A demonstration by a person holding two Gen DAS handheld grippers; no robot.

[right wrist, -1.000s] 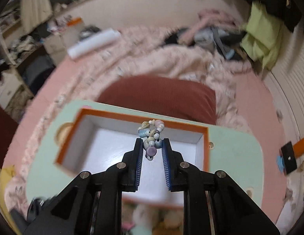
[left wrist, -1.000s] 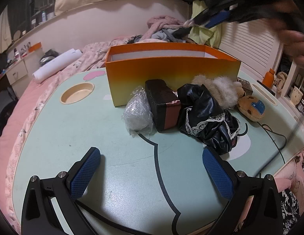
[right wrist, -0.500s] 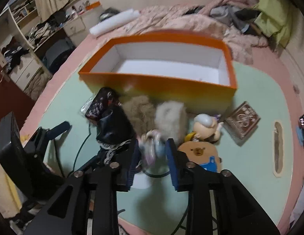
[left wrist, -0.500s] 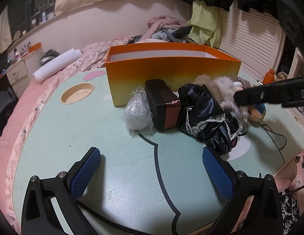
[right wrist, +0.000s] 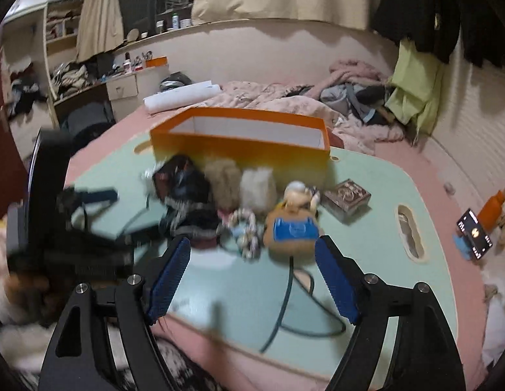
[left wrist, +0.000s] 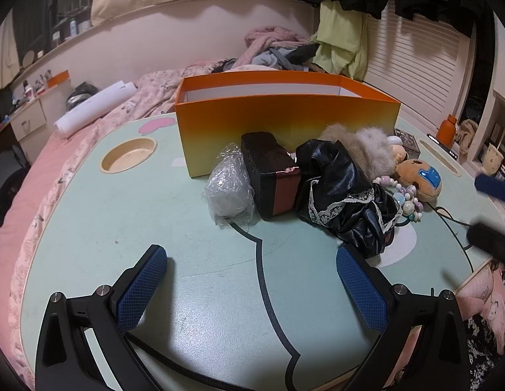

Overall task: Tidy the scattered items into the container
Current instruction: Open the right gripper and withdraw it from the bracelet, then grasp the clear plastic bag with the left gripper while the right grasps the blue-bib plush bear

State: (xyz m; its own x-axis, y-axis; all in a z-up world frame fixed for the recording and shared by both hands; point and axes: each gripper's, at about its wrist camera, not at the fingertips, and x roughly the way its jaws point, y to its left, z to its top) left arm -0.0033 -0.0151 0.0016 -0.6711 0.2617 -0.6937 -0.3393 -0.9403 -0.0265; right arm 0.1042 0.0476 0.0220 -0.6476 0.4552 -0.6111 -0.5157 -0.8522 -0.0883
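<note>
An orange box (left wrist: 285, 120) with a white inside stands at the back of the green table (left wrist: 154, 215); it also shows in the right wrist view (right wrist: 245, 150). In front of it lie a clear plastic bag (left wrist: 229, 189), a dark red case (left wrist: 272, 176), a black lace garment (left wrist: 343, 195), two fur pompoms (left wrist: 359, 150), a bead bracelet (left wrist: 405, 198) (right wrist: 244, 228), a bear plush (left wrist: 421, 179) (right wrist: 291, 231) and a small patterned box (right wrist: 346, 198). My left gripper (left wrist: 252, 283) is open and empty, low over the near table. My right gripper (right wrist: 252, 280) is open and empty near the front edge, short of the bracelet.
A round cup recess (left wrist: 128, 156) sits at the table's left and a slot (right wrist: 410, 231) at its right. A black cable (right wrist: 294, 306) runs over the front edge. A phone (right wrist: 473, 234) and an orange bottle (right wrist: 493, 208) stand off to the right. A bed with clothes lies behind.
My right gripper carried the bead bracelet from above the box down to the table, let it go beside the plush, opened, and drew back. The left gripper has not moved.
</note>
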